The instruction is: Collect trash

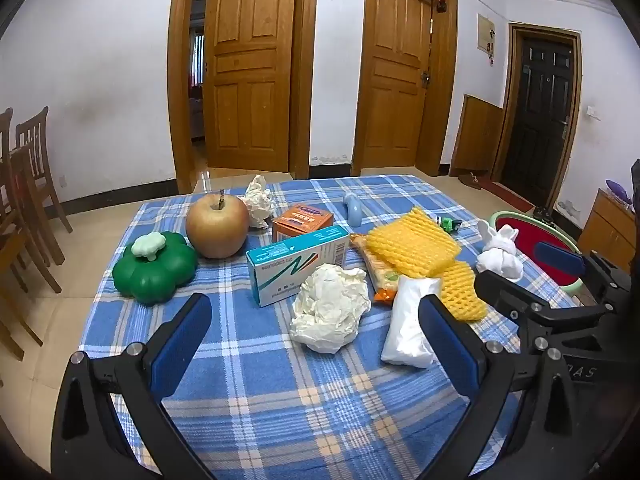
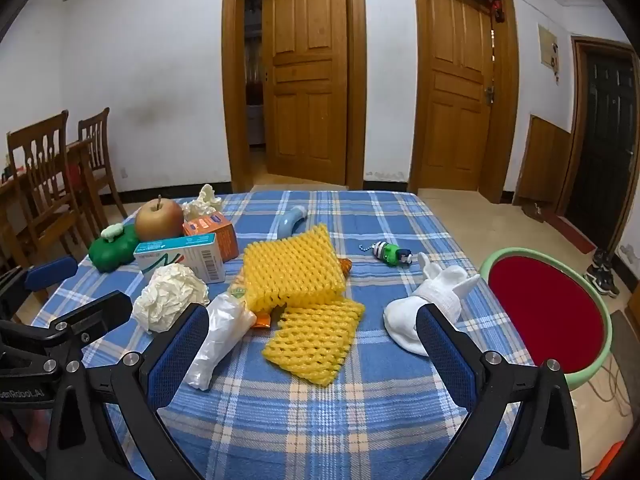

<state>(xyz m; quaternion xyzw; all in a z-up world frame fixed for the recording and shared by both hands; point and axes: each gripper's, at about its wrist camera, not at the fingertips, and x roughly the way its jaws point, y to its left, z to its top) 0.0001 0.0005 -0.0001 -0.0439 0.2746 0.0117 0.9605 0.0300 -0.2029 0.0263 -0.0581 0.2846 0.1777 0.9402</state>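
On the blue plaid table (image 1: pixel 280 400) lie a crumpled white paper ball (image 1: pixel 330 312) (image 2: pixel 170 296), a white plastic bag (image 1: pixel 408 320) (image 2: pixel 220 336), two yellow foam nets (image 1: pixel 412 246) (image 2: pixel 316 340), an orange snack wrapper (image 1: pixel 380 272) and a second paper ball (image 1: pixel 258 200) at the far side. My left gripper (image 1: pixel 316 336) is open and empty, just in front of the paper ball. My right gripper (image 2: pixel 312 344) is open and empty, above the near foam net. A green basin with a red lining (image 2: pixel 548 312) stands beside the table's right edge.
An apple (image 1: pixel 218 226), a green pumpkin-shaped toy (image 1: pixel 154 266), a teal box (image 1: pixel 298 262), an orange box (image 1: pixel 302 222), a blue tube (image 1: pixel 353 209), a small toy keychain (image 2: pixel 390 254) and a white rolled sock (image 2: pixel 428 300) also lie on the table. Wooden chairs (image 2: pixel 44 184) stand at left.
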